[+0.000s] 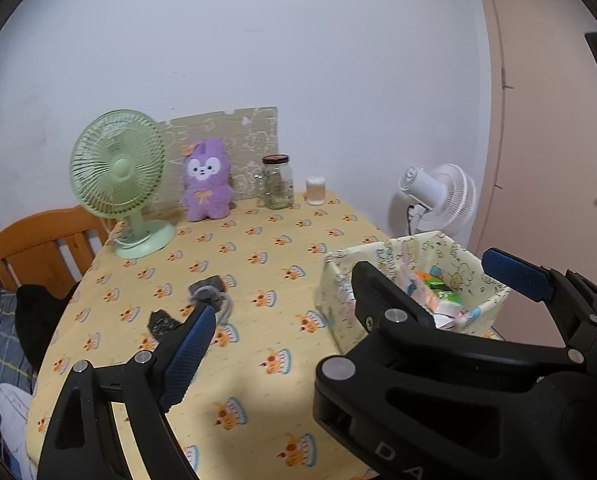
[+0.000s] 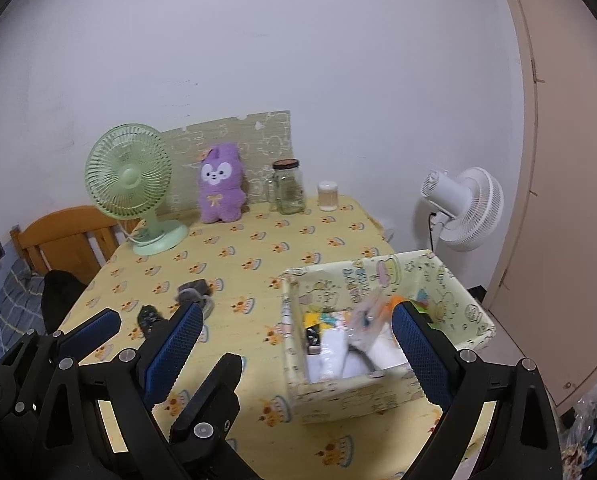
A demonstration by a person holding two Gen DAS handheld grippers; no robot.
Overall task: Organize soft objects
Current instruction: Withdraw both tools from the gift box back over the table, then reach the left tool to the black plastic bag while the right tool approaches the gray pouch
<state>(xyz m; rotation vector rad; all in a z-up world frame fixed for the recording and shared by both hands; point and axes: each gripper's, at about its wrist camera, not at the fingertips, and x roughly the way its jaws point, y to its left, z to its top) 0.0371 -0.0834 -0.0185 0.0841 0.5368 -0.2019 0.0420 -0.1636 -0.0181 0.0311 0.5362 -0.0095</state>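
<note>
Two claws, both gaping empty | grey soft item [image 1: 208, 294] lies ahead of your left claw [image 1: 282, 312], nearer it than the right claw [image 2: 294, 344] | fabric bin [image 2: 382, 388] sits right.

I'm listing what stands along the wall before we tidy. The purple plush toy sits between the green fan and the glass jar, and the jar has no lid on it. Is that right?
Not quite. The purple plush toy does sit between the green fan and the glass jar, but the jar is closed with a dark lid. Both wrist views show the lid on top of it.
</note>
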